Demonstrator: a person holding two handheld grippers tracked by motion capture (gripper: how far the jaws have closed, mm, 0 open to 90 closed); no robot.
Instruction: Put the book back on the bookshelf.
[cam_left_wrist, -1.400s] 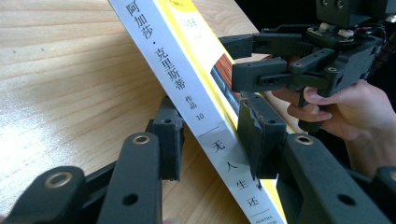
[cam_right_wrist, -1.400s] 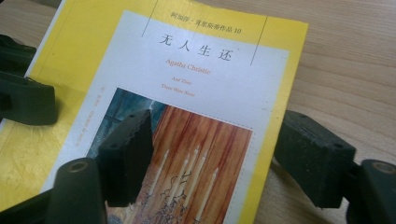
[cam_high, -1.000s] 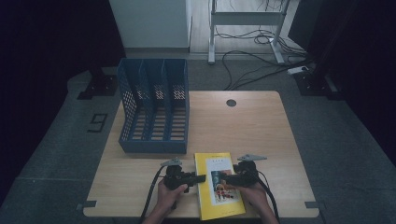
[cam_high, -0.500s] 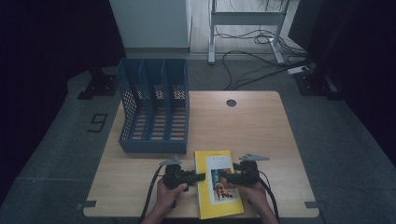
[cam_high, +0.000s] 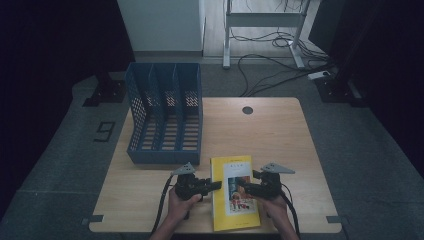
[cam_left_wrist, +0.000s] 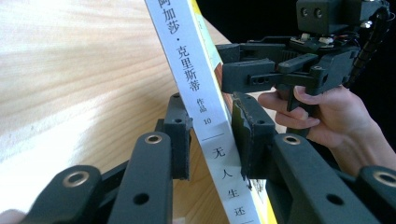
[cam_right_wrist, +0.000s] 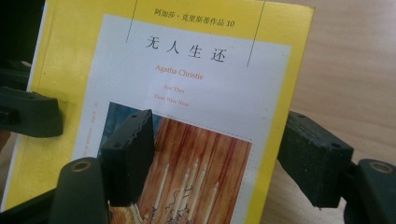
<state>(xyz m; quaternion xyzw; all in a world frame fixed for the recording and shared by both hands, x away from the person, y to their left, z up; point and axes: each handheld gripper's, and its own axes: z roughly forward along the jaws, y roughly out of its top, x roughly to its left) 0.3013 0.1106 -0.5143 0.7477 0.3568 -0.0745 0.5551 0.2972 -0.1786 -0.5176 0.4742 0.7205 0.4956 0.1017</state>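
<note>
A yellow paperback book (cam_high: 234, 192) with a white-framed cover picture lies near the table's front edge. My left gripper (cam_high: 217, 186) is at its left edge. In the left gripper view its jaws (cam_left_wrist: 215, 140) sit on both sides of the white spine (cam_left_wrist: 205, 116), pressed against it. My right gripper (cam_high: 243, 188) reaches over the cover from the right. It stands open (cam_right_wrist: 219, 158), one jaw over the cover picture and the other past the book's right edge above the wood. The right gripper (cam_left_wrist: 266, 74) and its hand show behind the spine.
A blue three-slot file rack (cam_high: 165, 120) stands at the table's back left, just behind the left gripper. A round cable hole (cam_high: 247, 110) is near the far edge. The wooden table (cam_high: 280, 135) is bare at right and centre. Cables and a desk frame lie on the floor beyond.
</note>
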